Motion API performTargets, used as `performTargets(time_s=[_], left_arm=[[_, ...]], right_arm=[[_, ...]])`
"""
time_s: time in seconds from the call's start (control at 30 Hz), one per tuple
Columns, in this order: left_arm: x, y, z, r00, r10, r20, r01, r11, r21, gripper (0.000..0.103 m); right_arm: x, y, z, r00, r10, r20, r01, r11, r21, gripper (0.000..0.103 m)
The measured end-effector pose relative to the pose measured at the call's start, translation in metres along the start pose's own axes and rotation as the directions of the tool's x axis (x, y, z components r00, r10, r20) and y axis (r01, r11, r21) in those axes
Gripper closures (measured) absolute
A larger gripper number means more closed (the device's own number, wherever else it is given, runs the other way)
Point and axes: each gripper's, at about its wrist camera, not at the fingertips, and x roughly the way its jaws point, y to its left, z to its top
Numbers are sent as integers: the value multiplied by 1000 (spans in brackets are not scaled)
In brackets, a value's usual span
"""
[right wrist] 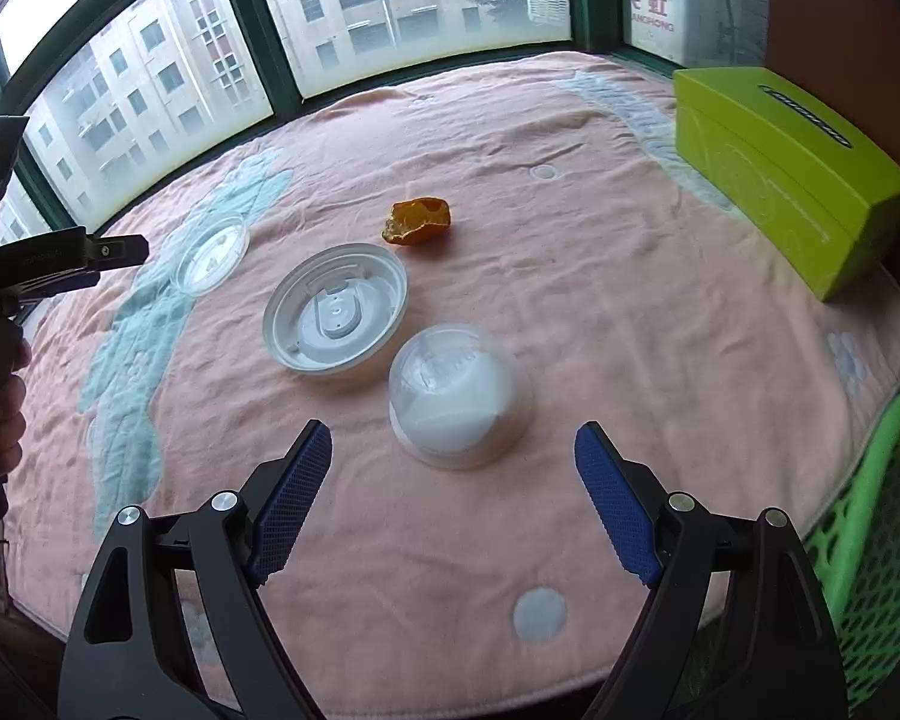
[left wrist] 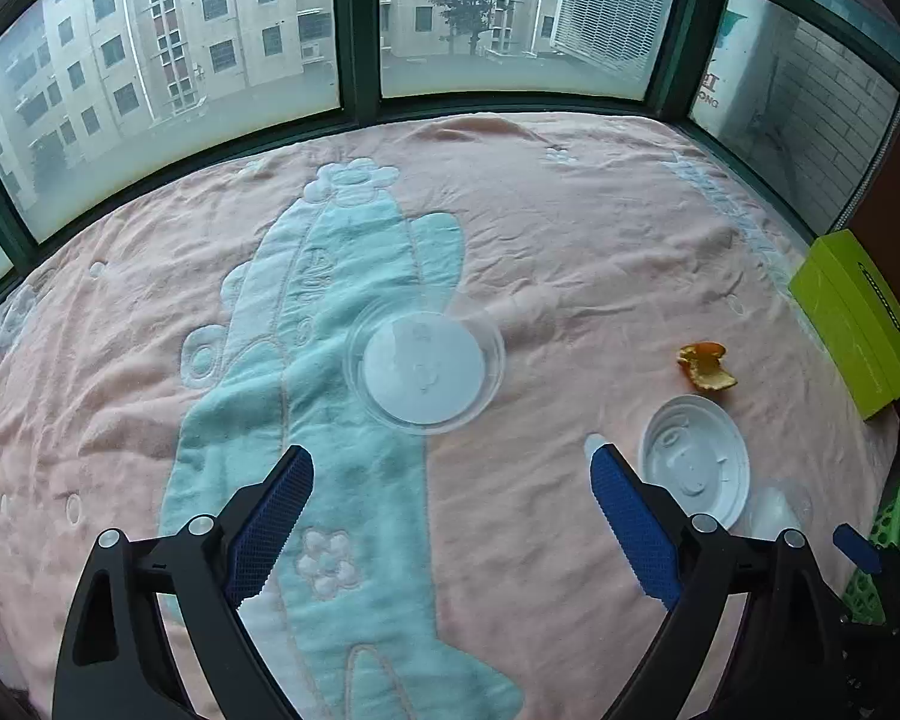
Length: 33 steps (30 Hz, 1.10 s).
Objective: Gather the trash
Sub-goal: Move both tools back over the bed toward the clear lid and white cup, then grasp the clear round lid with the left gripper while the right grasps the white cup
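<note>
Orange peel (right wrist: 417, 220) beside white lid (right wrist: 335, 306) (both tools (left wrist: 450, 495) (right wrist: 453, 480) agape, empty).

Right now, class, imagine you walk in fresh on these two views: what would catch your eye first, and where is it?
The bright orange peel stands out on the pink blanket, just beyond the white plastic lid. A clear domed cup lies straight ahead of the open right gripper, and a clear shallow dish lies ahead of the open left gripper. A lime-green box stands at the far right, above a green mesh basket.
</note>
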Motion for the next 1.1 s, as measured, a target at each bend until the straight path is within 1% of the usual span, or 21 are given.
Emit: performTargets(time_s=[0.1, 0.17, 0.27, 0.43, 0.5, 0.6, 0.83, 0.87, 0.93, 1.1], left_arm=[[11, 13, 3, 1000, 11, -15, -11, 1000, -14, 12], [17, 17, 5, 1000, 9, -22, -9, 1000, -15, 11], [27, 20, 8, 999, 9, -35, -9, 1000, -9, 10], [49, 13, 16, 998, -3, -63, 6, 999, 36, 8], [59, 11, 20, 997, 1, -72, 3, 998, 61, 7], [71, 7, 27, 996, 13, -89, -4, 995, 99, 7], [93, 2, 33, 993, 38, -108, -16, 981, 195, 7], [95, 2, 34, 993, 43, -108, -21, 980, 198, 7], [100, 5, 36, 992, 27, -120, -4, 982, 188, 7], [109, 10, 37, 991, 21, -134, 2, 985, 173, 7]], right_arm=[[13, 3, 5, 1000, -9, -10, 9, 1000, -15, 22], [22, 6, 7, 1000, -22, -18, 22, 999, -30, 23], [33, 9, 10, 999, -42, -32, 41, 998, -50, 26], [43, 10, 14, 997, -60, -41, 58, 996, -61, 31], [45, 10, 15, 997, -70, -44, 68, 996, -66, 37], [47, 9, 15, 996, -75, -48, 71, 995, -66, 40], [49, 8, 18, 996, -71, -49, 68, 995, -67, 40], [50, 8, 18, 996, -75, -48, 72, 995, -70, 40], [51, 10, 19, 996, -80, -46, 77, 994, -78, 40], [53, 12, 20, 995, -94, -42, 90, 992, -91, 39]])
